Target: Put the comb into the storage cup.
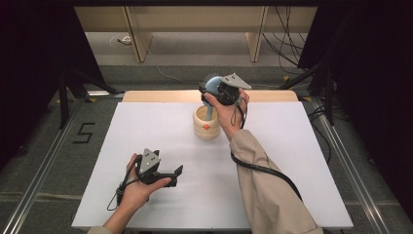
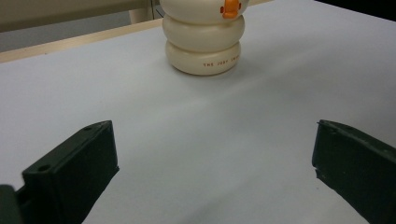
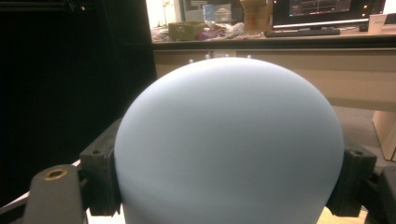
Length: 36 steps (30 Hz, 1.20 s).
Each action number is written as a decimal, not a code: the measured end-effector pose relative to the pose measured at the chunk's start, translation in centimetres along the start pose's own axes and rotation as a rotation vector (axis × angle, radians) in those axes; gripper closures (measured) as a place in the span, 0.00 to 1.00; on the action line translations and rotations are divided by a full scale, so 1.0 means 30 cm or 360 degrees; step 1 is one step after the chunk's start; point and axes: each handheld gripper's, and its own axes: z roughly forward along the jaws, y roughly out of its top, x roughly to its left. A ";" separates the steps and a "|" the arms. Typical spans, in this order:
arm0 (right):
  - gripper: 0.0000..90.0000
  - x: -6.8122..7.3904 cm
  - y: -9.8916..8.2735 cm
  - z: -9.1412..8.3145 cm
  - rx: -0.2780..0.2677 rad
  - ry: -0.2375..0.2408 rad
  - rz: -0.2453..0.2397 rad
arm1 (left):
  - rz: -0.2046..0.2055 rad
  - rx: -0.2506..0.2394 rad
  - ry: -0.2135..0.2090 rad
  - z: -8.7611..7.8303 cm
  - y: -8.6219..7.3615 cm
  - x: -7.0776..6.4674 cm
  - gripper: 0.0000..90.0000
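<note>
While I am holding the blue hairbrush (image 1: 212,87) by its rounded head in the right gripper (image 1: 210,90), its jaws are clamping either side of that head at a wide spread, as the right gripper view is showing. The brush is hanging directly above the cream holder (image 1: 206,124), handle pointing down into its mouth, bristles facing away from me. Whether I am lowering it in or lifting it out I cannot tell; either way, I am judging that the handle should be travelling straight along the holder's axis so it is not catching the rim and tipping the holder. The left gripper (image 1: 178,171) is resting near me, well short of the holder, jaws wide apart around nothing. I am thinking of bringing it up beside the holder to steady it.
</note>
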 end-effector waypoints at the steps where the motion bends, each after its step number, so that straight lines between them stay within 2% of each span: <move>1: 0.22 0.000 -0.002 0.000 0.0003 0.0003 -0.0003 | 0.0000 0.0000 0.0000 0.000 0.000 0.000 0.00; 21: 0.22 0.009 -0.033 0.003 0.0019 0.0009 -0.0012 | -0.0001 0.0001 0.0001 -0.001 0.000 0.003 0.00; 36: 0.22 -0.002 -0.054 -0.002 0.0037 0.0010 -0.0015 | -0.0003 0.0001 0.0000 0.000 0.000 0.004 0.00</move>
